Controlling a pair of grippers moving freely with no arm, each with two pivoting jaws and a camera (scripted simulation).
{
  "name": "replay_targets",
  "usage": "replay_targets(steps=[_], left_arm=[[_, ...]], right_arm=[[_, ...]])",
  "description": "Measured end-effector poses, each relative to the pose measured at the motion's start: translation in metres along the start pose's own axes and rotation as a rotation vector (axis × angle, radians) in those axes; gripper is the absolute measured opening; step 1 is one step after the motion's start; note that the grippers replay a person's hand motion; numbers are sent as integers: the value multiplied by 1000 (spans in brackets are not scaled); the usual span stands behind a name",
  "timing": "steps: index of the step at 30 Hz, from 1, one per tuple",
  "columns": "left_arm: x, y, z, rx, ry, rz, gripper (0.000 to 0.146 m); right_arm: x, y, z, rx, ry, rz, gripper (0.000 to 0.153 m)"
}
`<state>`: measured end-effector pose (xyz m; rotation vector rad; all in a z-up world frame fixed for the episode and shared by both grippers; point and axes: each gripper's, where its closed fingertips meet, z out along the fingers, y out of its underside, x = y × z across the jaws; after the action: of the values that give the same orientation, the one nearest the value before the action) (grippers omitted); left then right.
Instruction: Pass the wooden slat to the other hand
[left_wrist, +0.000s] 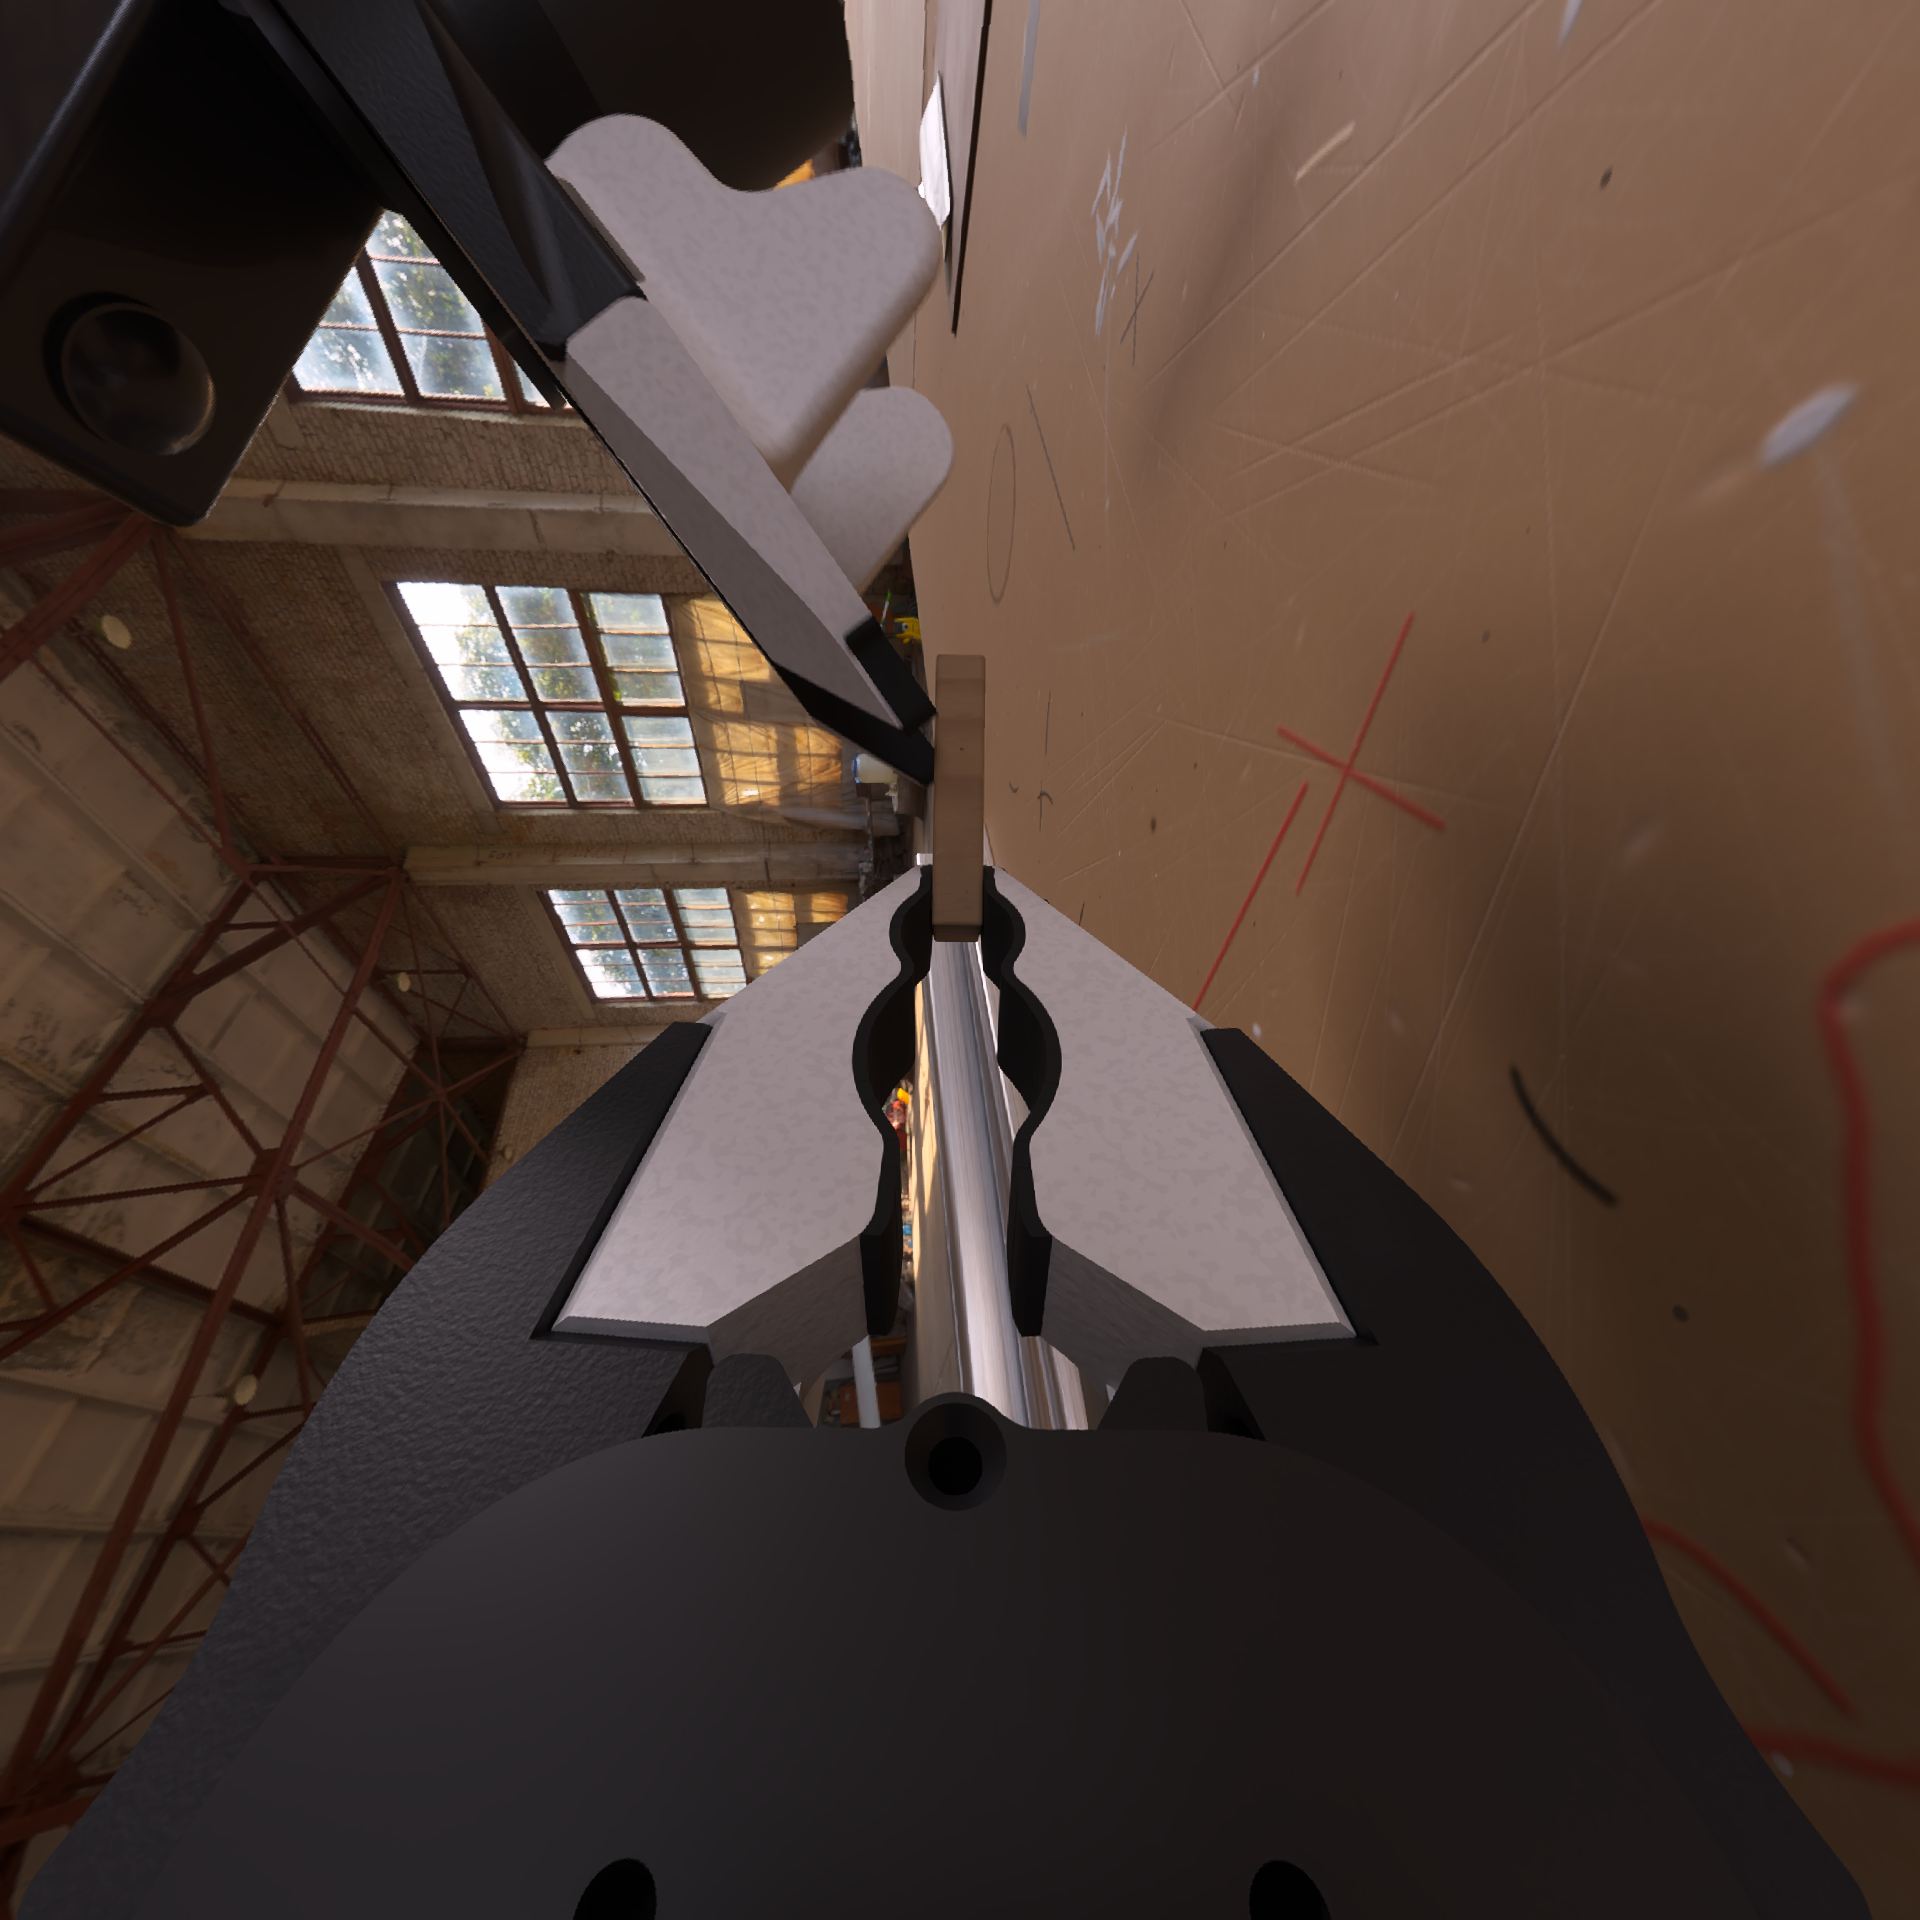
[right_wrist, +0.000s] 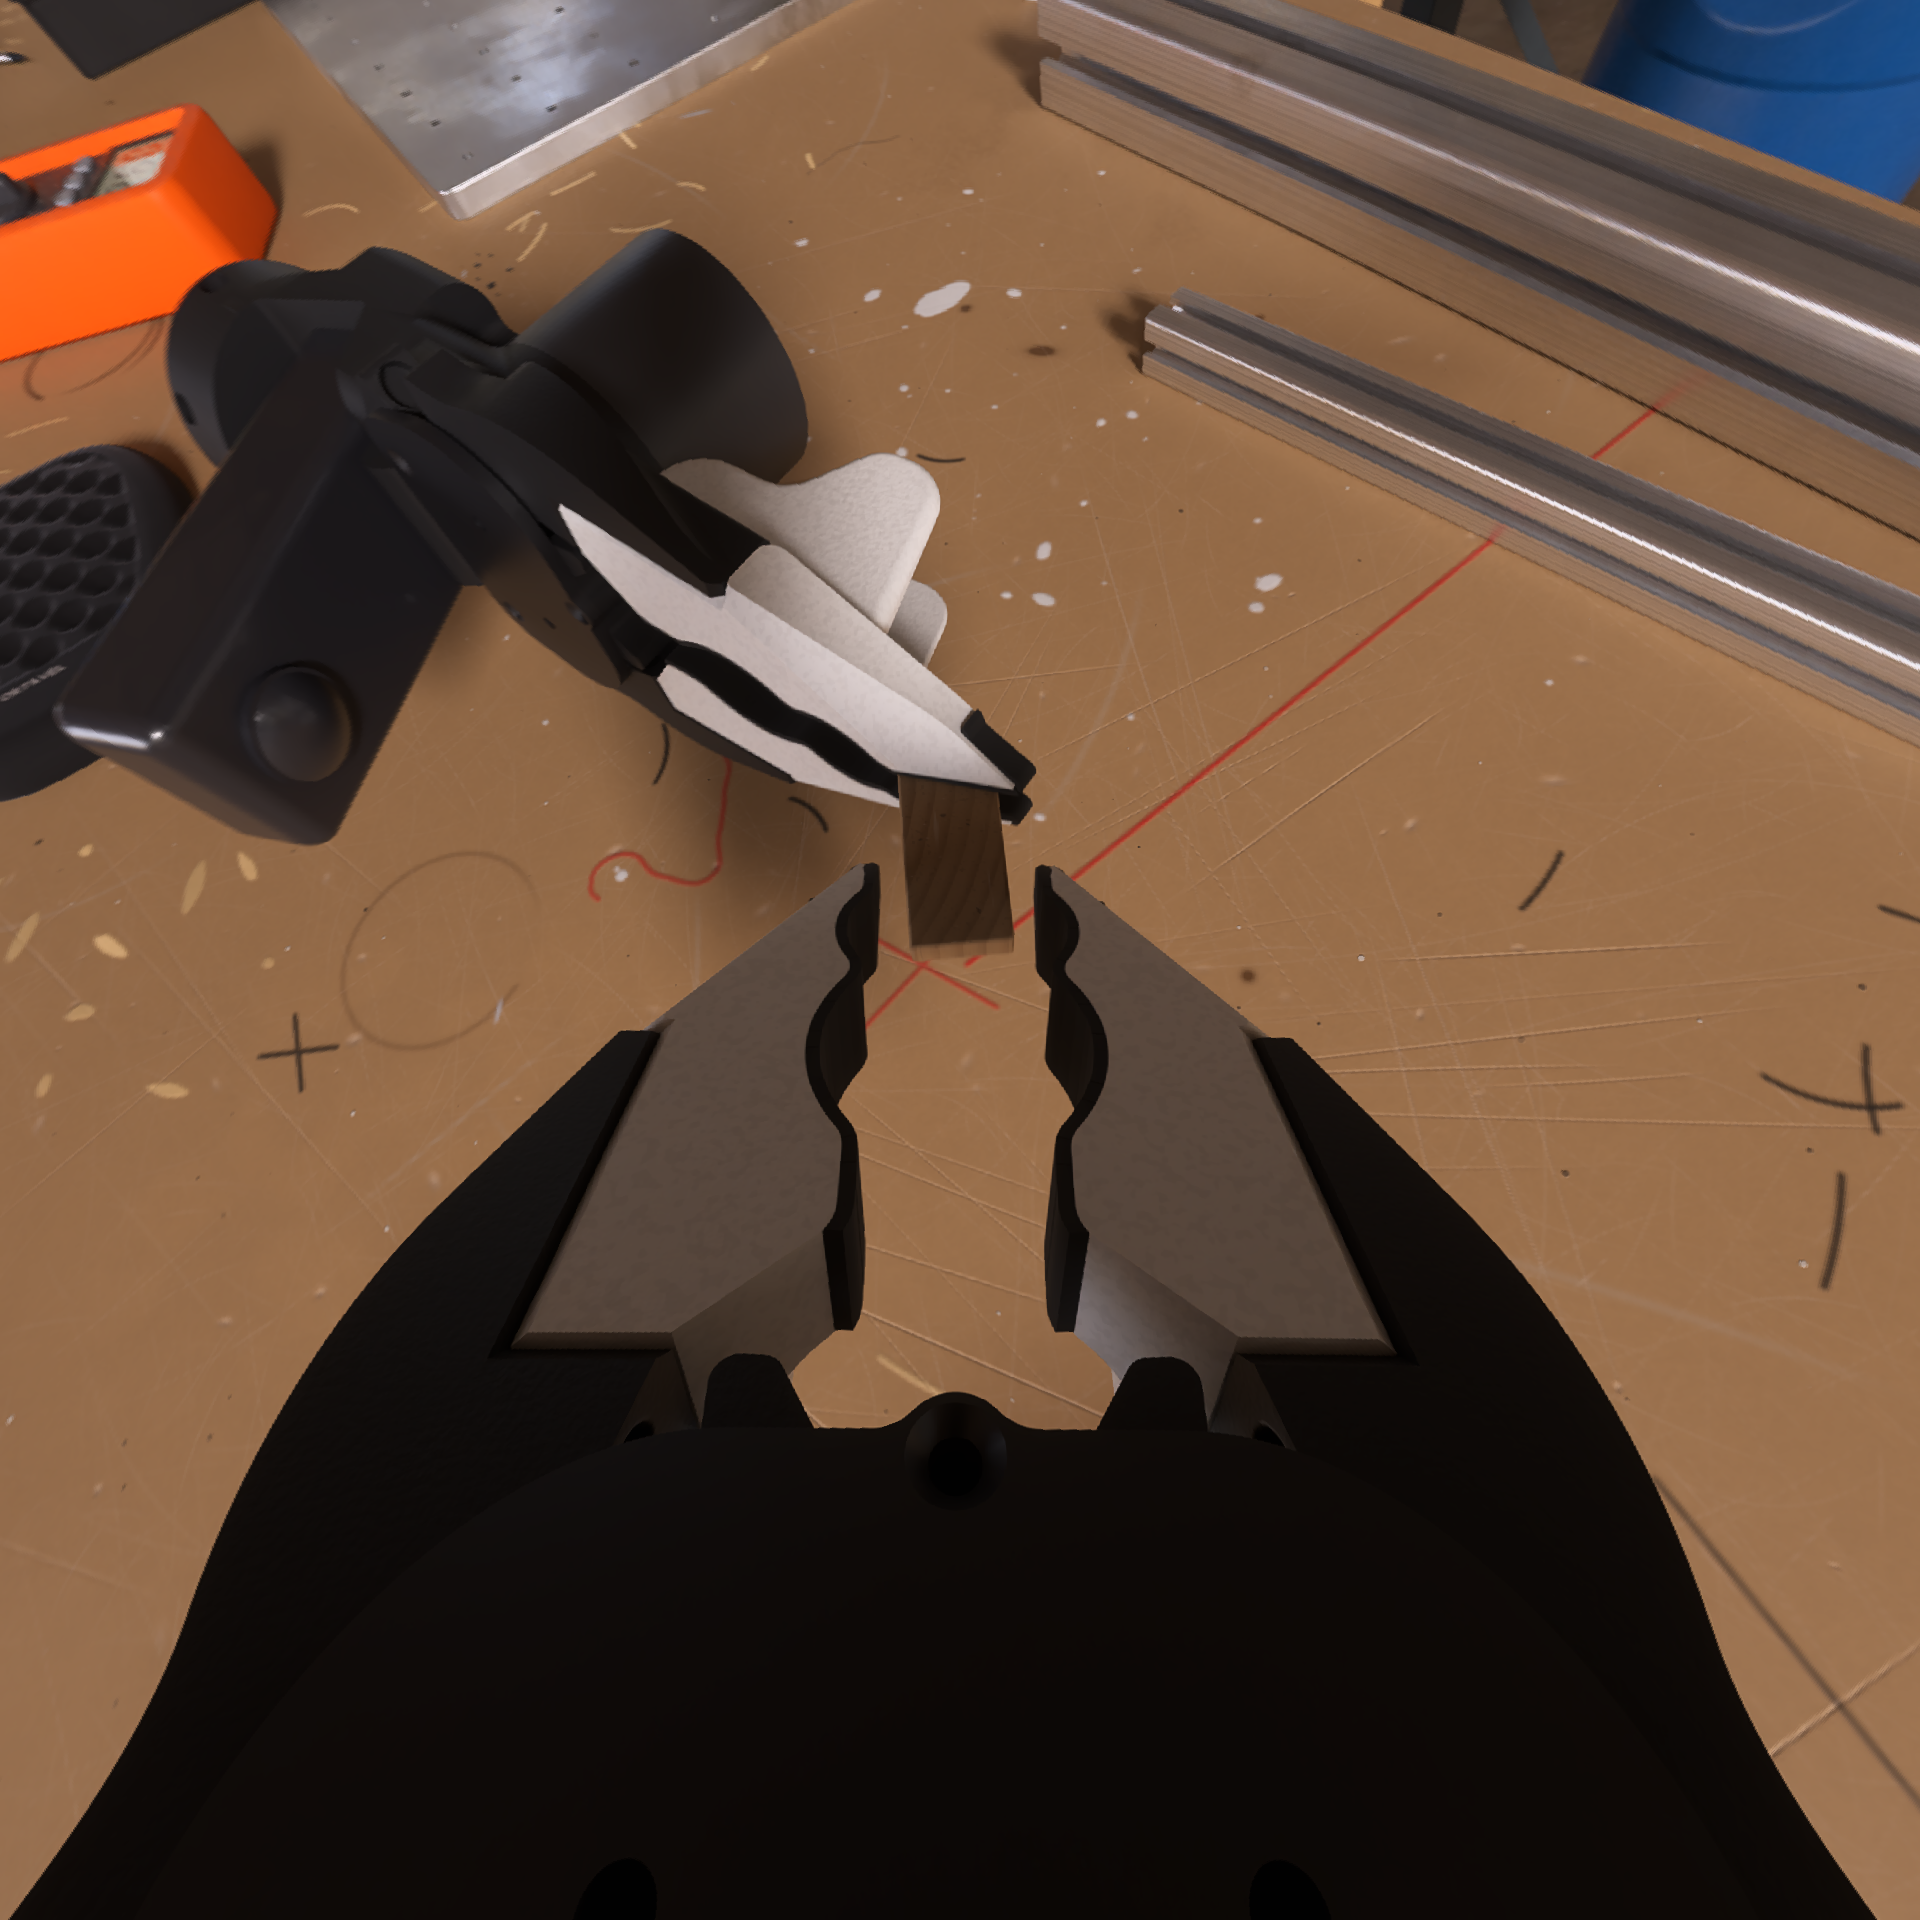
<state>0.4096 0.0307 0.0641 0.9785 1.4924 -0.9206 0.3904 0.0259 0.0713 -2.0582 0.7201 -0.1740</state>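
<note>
In your left wrist view, your left tongs (left_wrist: 958, 899) are clamped on the near end of the slat (left_wrist: 958, 769), which you see edge-on, standing straight out from the fingertips. The view is rolled, so the counter (left_wrist: 1455, 727) fills the right side, scratched and marked with red lines. A hall with tall windows (left_wrist: 561, 696) fills the left side. The slat lines up with the counter's visible edge. A shiny metal strip (left_wrist: 961, 1195) shows through the gap between your fingers. The right tongs (left_wrist: 906, 717) reach in from the upper left, their tips just beside the slat's far end. You cannot tell from here whether they touch it.

In your right wrist view, your right tongs (right_wrist: 958, 883) are apart, one tip on each side of the slat's (right_wrist: 954, 862) free end, with a little gap showing on both sides. The left tongs (right_wrist: 1008, 795) come in from the left and pinch the slat's other end. The slat hangs over a red cross (right_wrist: 925, 971) on the counter (right_wrist: 1351, 1039), clear of every edge you can see. Toward the far edge lie two aluminium rails (right_wrist: 1558, 488), a metal plate (right_wrist: 540, 94) and an orange case (right_wrist: 114, 218). A black mesh piece (right_wrist: 62, 561) sits at the left. A blue drum (right_wrist: 1756, 73) stands beyond the far right corner.
</note>
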Motion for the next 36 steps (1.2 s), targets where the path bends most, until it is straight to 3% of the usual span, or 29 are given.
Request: replay_targets(steps=[6,19,27,32,34,36], left_arm=[[-3,-4,0,1,-4,-39,8],[-8,-8,-1,-4,-18,-107,8],[-23,-6,-4,10,-31,-342,8],[-27,1,-6,16,39,-609,8],[-30,4,-8,26,54,-715,8],[-30,5,-9,40,69,-767,8]], right_arm=[[0,5,9,-24,140,-8,38],[-2,4,4,21,219,79,35],[-1,-10,-5,18,167,147,34],[1,-19,-6,33,174,36,40],[6,-23,-10,37,237,-82,51],[11,-27,-15,16,336,-235,49]])
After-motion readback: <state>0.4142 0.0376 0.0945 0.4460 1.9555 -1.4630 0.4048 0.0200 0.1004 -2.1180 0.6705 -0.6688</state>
